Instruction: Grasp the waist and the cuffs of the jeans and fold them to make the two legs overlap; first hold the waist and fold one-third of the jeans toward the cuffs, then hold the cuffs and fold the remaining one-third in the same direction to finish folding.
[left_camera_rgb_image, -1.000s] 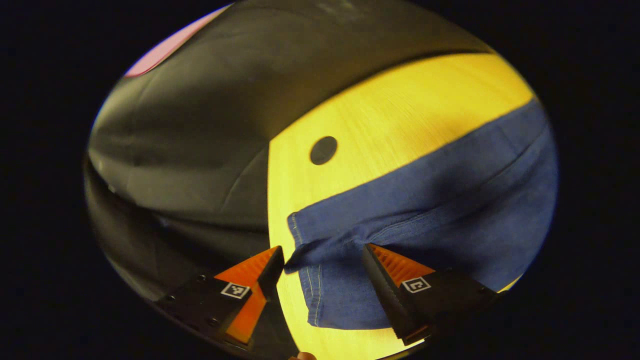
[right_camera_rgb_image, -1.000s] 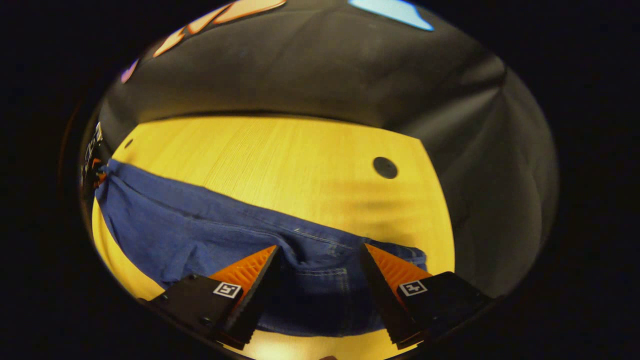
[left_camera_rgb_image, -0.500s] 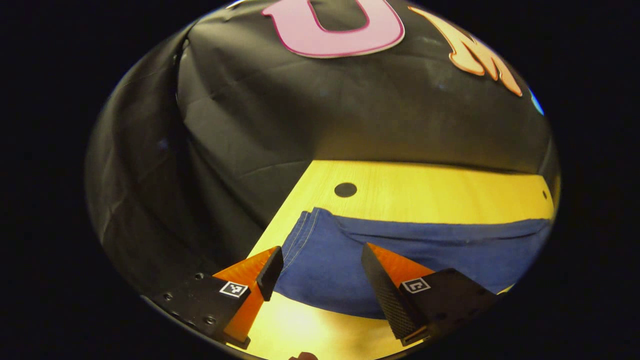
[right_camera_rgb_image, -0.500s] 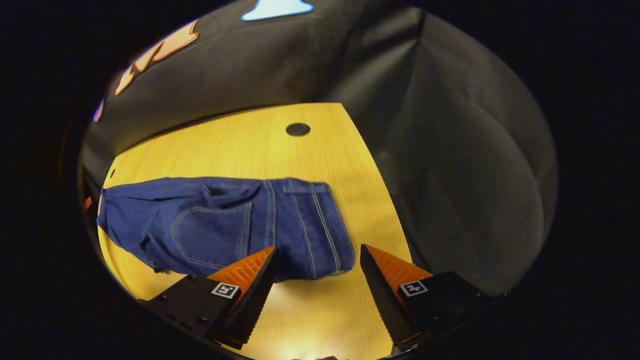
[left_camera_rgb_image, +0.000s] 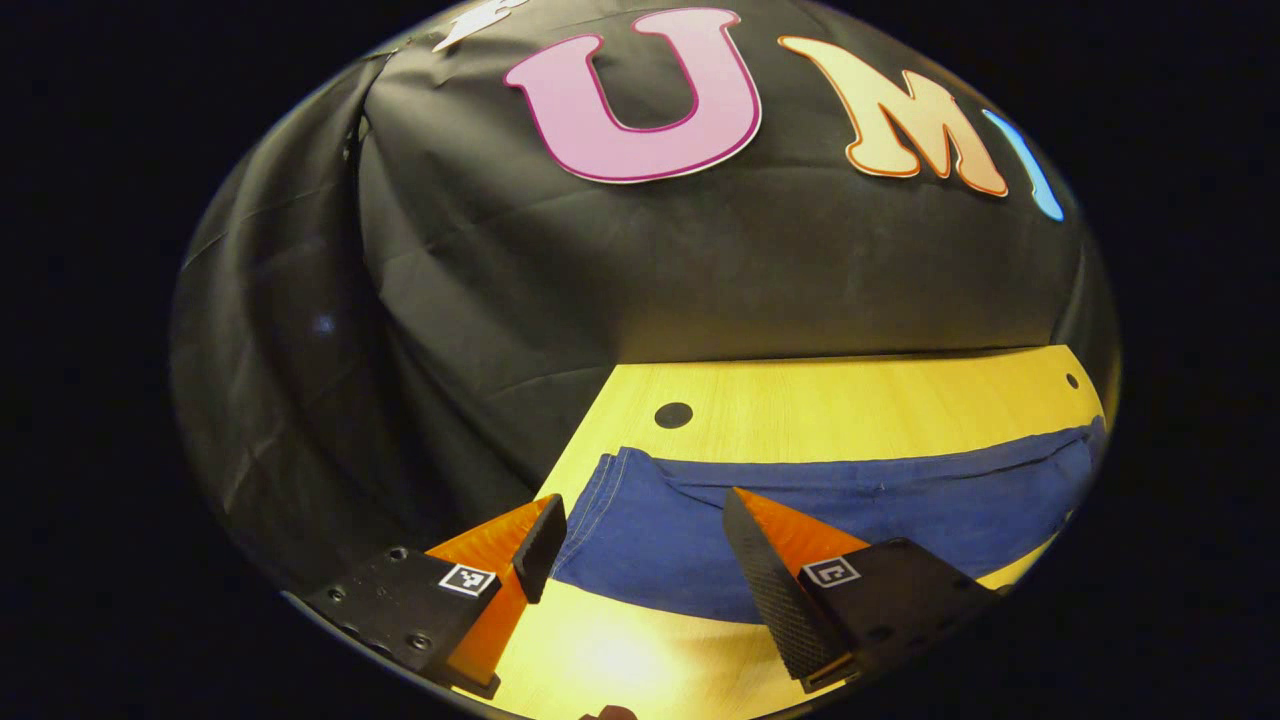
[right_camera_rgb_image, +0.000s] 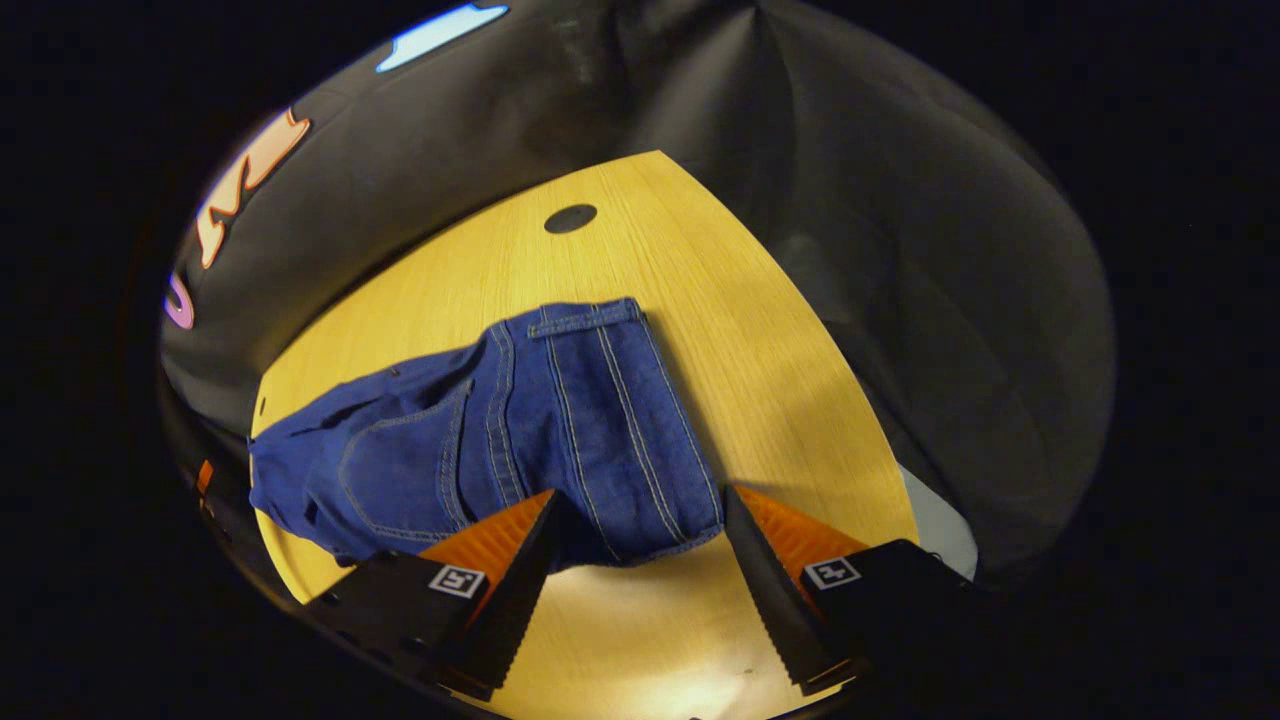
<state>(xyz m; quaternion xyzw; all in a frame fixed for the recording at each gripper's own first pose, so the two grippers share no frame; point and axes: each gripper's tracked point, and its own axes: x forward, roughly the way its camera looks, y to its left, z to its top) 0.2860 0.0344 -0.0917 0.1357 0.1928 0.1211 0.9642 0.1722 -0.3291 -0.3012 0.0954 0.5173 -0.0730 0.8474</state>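
The blue jeans (left_camera_rgb_image: 880, 500) lie flat on the yellow wooden table (left_camera_rgb_image: 850, 410), the two legs one on the other. In the left gripper view the cuff end (left_camera_rgb_image: 605, 475) is near the table's left edge, and my left gripper (left_camera_rgb_image: 640, 505) hovers open just in front of it, touching nothing. In the right gripper view the jeans (right_camera_rgb_image: 560, 400) show their waistband (right_camera_rgb_image: 680, 420) and a back pocket (right_camera_rgb_image: 400, 470). My right gripper (right_camera_rgb_image: 640, 498) stands open at the waist's near corner, with nothing between its fingers.
A round dark hole (left_camera_rgb_image: 673, 415) is in the table behind the cuffs, and another hole (right_camera_rgb_image: 570, 218) lies beyond the waist. The table's bare wood (right_camera_rgb_image: 760, 360) runs right of the waistband to its edge. Black cloth hangs close behind and beside the table.
Both grippers have drawn back and up from the jeans, staying open. The cuff end and the waist, which were bunched at the fingertips, now lie flat on the table.
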